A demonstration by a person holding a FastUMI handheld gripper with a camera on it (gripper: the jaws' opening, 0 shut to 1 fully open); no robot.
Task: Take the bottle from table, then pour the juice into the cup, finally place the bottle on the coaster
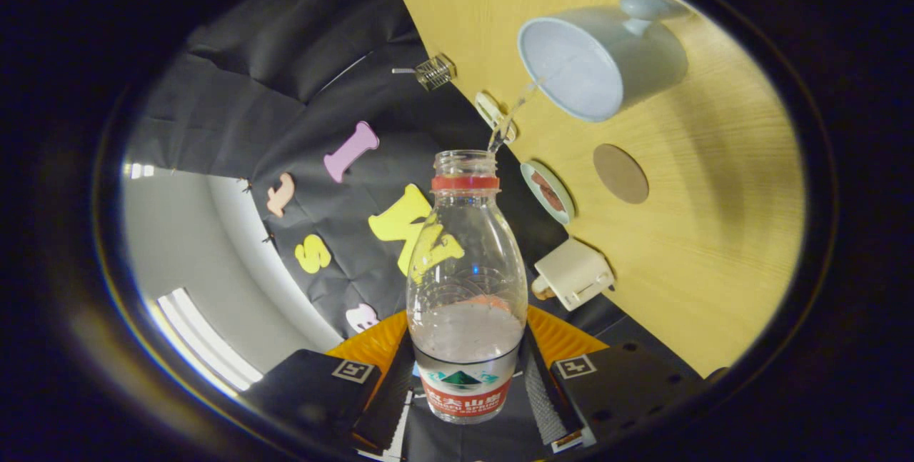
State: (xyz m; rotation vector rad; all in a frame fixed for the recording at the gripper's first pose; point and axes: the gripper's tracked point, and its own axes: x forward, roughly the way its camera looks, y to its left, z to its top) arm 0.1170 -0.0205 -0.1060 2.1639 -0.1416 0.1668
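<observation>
Pale wooden table [714, 248] set against the dark cloth wall; whole scene tipped, since the gripper [465, 376] is rolled over for a pour; bottle [465, 283] clamped between both fingers at its labelled lower body, neck pointing away from them, cap off; thin clear stream leaving the mouth toward the pale blue cup [596, 62], which stands on the table beyond the bottle; round brown coaster [620, 173] lies bare on the wood, near the cup and apart from it.

Judgement: pouring step under way, coaster step not yet done.

Risks: stream is narrow and passes close to the cup's near rim, so a small wobble or a drop in tilt could put liquid on the table; smooth bottle wall could slip in the grip.

Hard to make out: level inside the cup; where the stream lands; how much liquid is left, the bottle being fogged with droplets; small white box [573, 273] and a round lidded item [548, 192] at the table edge, purpose unclear.
</observation>
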